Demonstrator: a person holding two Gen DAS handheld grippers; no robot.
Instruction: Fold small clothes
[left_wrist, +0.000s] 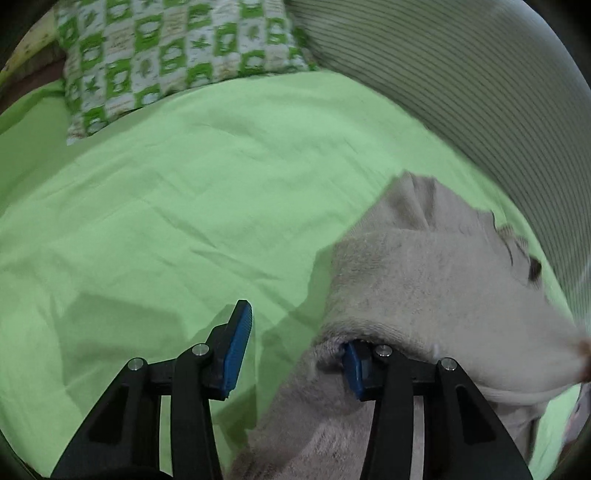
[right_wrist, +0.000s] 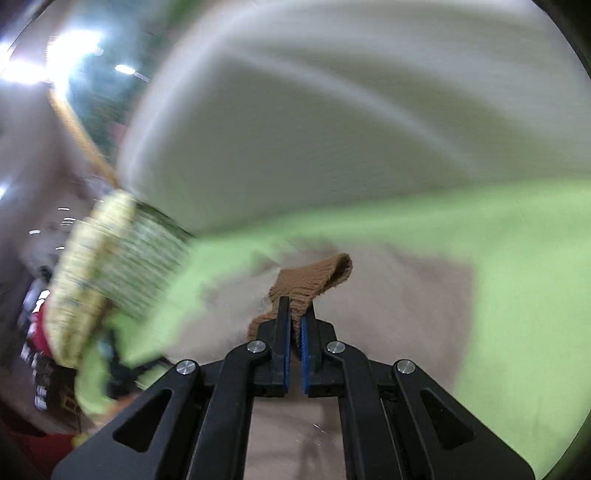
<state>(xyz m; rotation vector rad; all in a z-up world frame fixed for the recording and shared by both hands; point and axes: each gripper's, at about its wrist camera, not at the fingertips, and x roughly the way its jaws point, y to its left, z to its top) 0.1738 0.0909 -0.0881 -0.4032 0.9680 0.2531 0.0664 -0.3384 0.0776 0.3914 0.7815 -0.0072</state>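
Green bedsheet (left_wrist: 184, 206), beige garment (left_wrist: 424, 280) draped over left fingers (left_wrist: 242, 350), pinched by right fingers (right_wrist: 284, 332)

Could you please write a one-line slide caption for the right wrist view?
Right gripper shut on a garment's brown knit cuff above the green bedsheet, background motion-blurred.

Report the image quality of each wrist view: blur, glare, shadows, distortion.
Left wrist view: mostly sharp, fisheye bending the green sheet and striped cushion; soft shadows beside the left gripper; the beige garment smears at the right edge. Right wrist view: heavy motion blur on the background, blown-out glare at upper left; only the right gripper and the brown knit cuff it pinches stay crisp.
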